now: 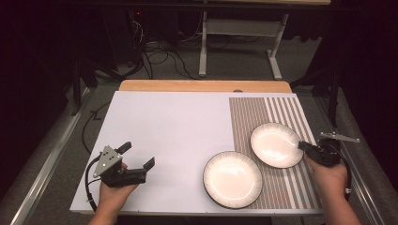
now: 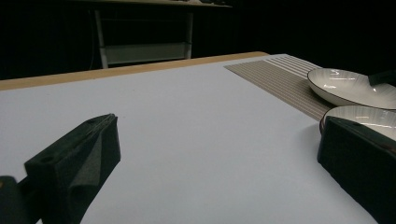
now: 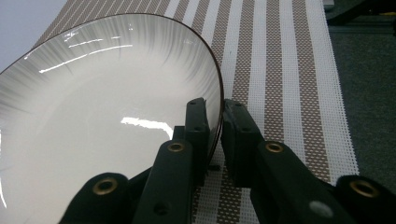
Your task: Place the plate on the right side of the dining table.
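2 plates on the counter (image 1: 164, 126) here, both white with a dark rim. The far plate (image 1: 276, 144) sits fully on the striped placemat (image 1: 281, 112) at the right, and the near plate (image 1: 232, 179) lies just beside it toward the left, half on the mat and half on the plain white surface.

The right hand-held gripper (image 3: 215, 122) is closed down on the right rim of the far plate, 1 jaw inside the rim and 1 outside, so the grip step looks done. In that gripper's view the plate seems tipped up a little on the held edge, though I can't say for sure it's off the mat. Next move, I'd guess, is a steady lift, keeping the pinch firm since a glazed rim could slip.

The left hand-held gripper (image 1: 136, 161) is wide open with nothing in it, hovering at the near left, well apart from the plates
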A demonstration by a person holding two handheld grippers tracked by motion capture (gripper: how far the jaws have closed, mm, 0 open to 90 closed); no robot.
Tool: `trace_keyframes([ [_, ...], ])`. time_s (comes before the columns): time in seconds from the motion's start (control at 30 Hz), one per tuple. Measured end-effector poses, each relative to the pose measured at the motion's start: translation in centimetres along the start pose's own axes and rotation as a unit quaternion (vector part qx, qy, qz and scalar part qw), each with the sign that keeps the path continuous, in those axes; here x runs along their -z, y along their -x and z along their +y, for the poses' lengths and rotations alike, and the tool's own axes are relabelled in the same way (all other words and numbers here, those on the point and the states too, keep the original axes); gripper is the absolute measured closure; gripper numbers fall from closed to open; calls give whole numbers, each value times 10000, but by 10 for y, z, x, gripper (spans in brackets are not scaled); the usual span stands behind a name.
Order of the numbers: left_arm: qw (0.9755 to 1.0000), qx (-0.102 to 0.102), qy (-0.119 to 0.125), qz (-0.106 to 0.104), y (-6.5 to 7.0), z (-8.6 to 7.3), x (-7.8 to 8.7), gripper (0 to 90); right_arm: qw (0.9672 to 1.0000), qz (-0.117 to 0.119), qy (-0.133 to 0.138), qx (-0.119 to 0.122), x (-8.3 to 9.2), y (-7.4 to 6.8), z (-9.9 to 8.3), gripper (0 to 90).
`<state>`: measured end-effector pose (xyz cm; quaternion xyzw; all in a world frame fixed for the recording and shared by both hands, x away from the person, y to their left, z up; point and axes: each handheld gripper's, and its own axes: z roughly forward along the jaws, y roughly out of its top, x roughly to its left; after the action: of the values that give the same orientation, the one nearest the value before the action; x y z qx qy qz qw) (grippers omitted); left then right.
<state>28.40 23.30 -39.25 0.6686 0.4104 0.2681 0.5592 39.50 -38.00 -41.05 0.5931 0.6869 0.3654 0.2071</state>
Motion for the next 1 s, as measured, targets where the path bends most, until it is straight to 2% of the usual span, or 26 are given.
trace_keyframes([
  [0.37,10000,-29,-88,-34,1,-1,-2,0,9998,-100,27,161,-1,-2,0,809],
  [0.4,9999,-37,-93,-33,1,-1,-2,0,9995,-146,33,275,0,-3,0,770],
  [0.47,9999,-78,-116,-35,0,-1,-2,0,9995,-136,91,284,2,-3,0,749],
  [0.6,9999,-71,-143,-31,0,-2,-3,0,9985,-172,369,374,10,-8,2,630],
  [0.67,9999,-70,-150,-40,0,-2,-3,0,9980,-89,482,399,14,-10,2,553],
  [0.73,9998,-71,-159,-43,0,-2,-4,0,9980,-36,515,372,15,-12,2,525],
  [0.77,9998,-73,-162,-46,0,-2,-4,0,9975,48,580,401,18,-14,1,496],
  [0.8,9998,-78,-160,-47,0,-2,-4,0,9964,156,699,461,22,-20,-1,426],
  [0.87,9998,-88,-156,-47,1,-1,-3,0,9957,185,755,497,23,-23,-1,399],
  [0.9,9998,-95,-157,-46,1,-1,-3,0,9937,278,888,616,28,-31,-1,332],
  [1.0,9998,-97,-163,-39,1,-2,-3,0,9906,412,1013,819,33,-46,-2,240],
])
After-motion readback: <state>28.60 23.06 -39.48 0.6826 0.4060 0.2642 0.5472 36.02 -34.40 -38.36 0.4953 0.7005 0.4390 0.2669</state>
